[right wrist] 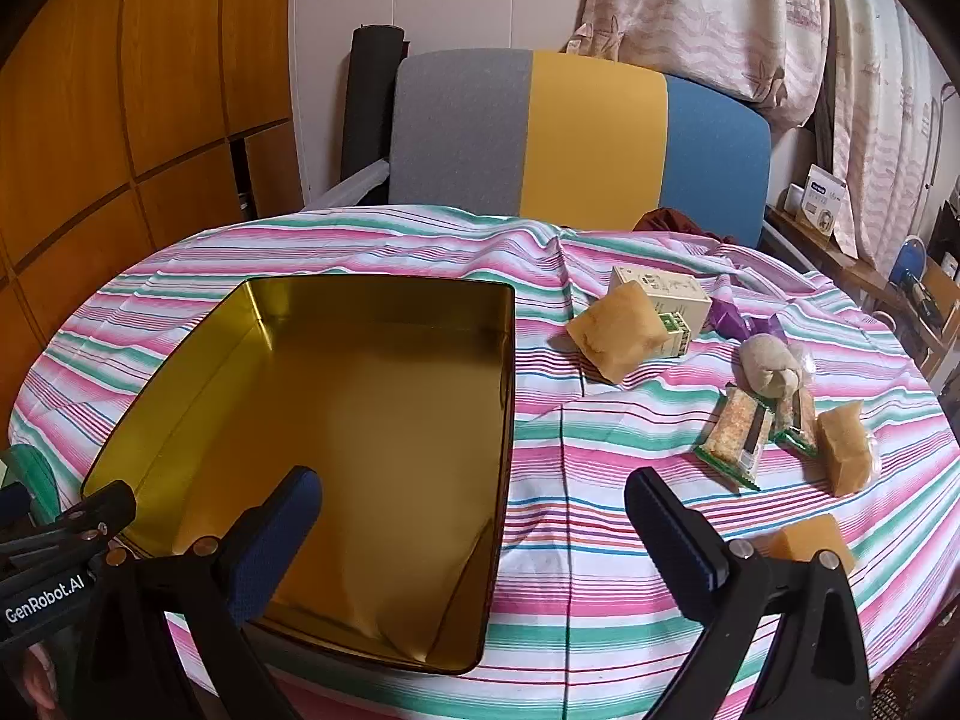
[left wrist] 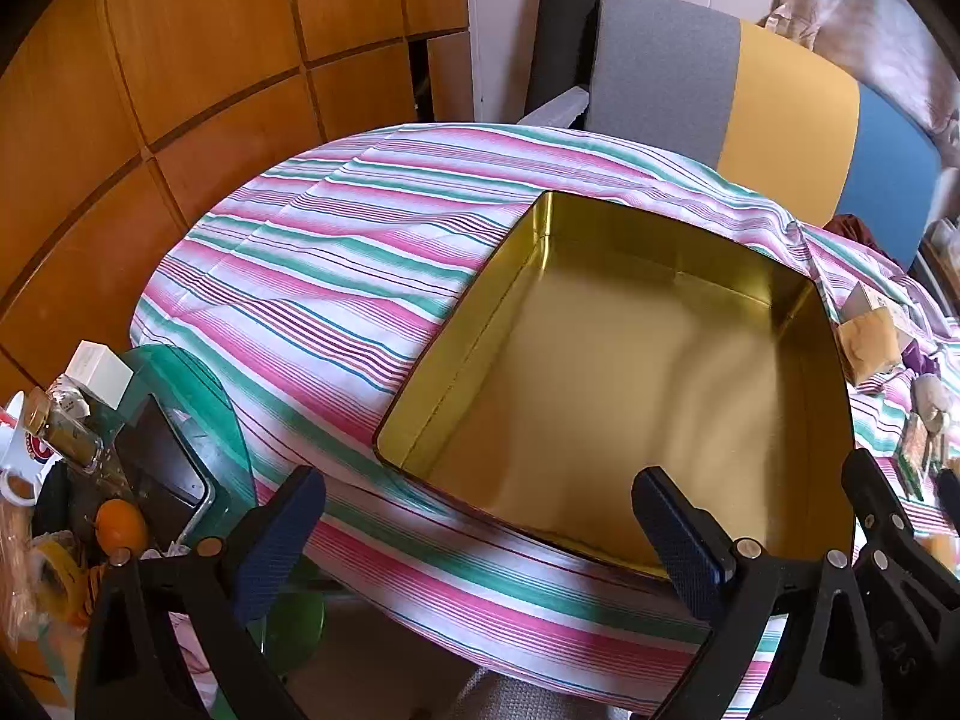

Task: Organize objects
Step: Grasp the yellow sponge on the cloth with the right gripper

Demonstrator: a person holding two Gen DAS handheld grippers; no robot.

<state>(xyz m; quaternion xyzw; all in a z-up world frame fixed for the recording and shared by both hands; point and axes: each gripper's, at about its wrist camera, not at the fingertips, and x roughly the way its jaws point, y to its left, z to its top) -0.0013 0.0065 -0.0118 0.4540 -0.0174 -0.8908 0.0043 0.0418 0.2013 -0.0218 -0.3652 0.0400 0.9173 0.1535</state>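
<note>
An empty gold tin box [right wrist: 180, 360] sits on the striped tablecloth [right wrist: 600, 570]; it also shows in the left wrist view [left wrist: 468, 312]. Right of it lie wrapped tan cakes [right wrist: 618, 330] [right wrist: 843, 450] [right wrist: 810, 540], a cream carton [right wrist: 666, 294], green snack bars [right wrist: 735, 438], a beige bundle [right wrist: 768, 363] and a purple item [right wrist: 729, 318]. My left gripper [left wrist: 474, 534] is open and empty over the tin's near left corner. My right gripper [right wrist: 474, 531] is open and empty over the tin's near right edge.
A grey, yellow and blue chair [right wrist: 588, 138] stands behind the table. A green glass side table [left wrist: 180, 372] at the left holds jars, a mug, a white box and an orange [left wrist: 120, 525]. Wooden panels [left wrist: 150, 60] line the left wall.
</note>
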